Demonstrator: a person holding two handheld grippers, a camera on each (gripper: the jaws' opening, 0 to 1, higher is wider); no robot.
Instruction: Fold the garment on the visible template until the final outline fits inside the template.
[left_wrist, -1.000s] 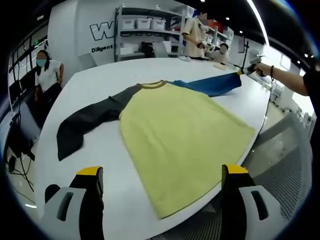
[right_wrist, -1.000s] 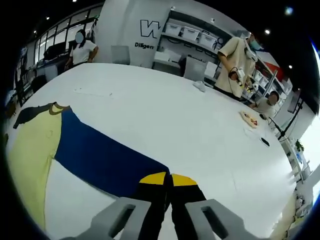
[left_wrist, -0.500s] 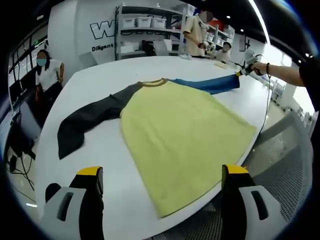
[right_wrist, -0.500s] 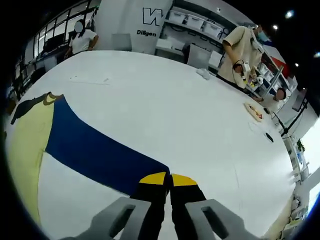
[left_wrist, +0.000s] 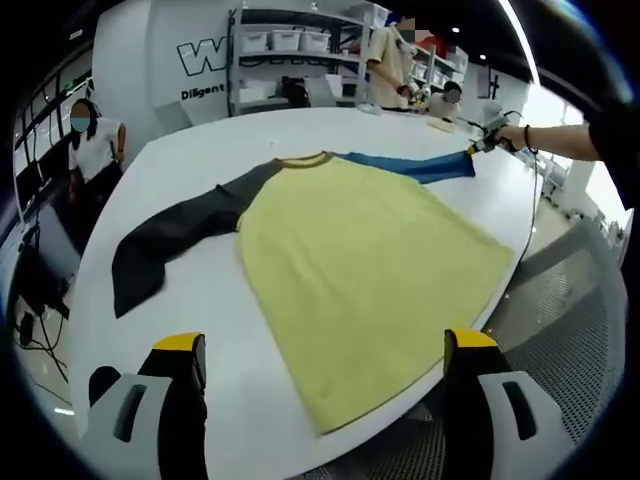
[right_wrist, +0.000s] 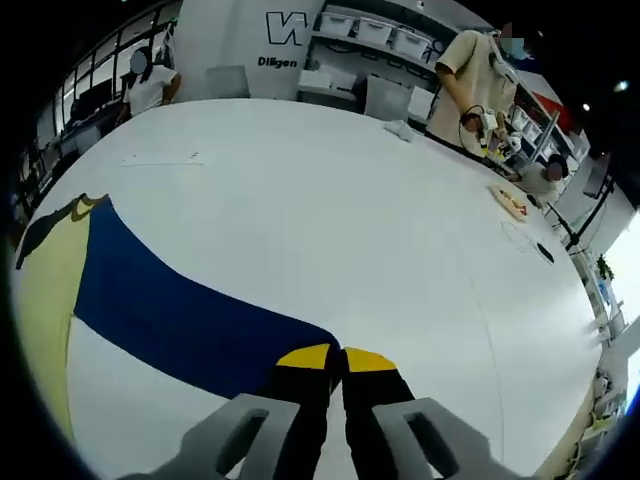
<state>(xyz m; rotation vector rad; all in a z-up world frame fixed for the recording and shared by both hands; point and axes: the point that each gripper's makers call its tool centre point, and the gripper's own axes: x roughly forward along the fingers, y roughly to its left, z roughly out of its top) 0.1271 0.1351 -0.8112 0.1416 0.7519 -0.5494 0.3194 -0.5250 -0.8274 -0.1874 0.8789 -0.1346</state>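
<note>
A yellow raglan shirt lies flat on the white counter, straight ahead of the left tongs, whose jaws stand wide apart above the counter's near edge, holding nothing. Its dark grey sleeve stretches away to the left of those tongs. Its blue sleeve runs out to the far right, where the right tongs are clamped together on the cuff. A hand grips those right tongs at the far end of the sleeve. People stand beyond the counter near storage shelves.
</note>
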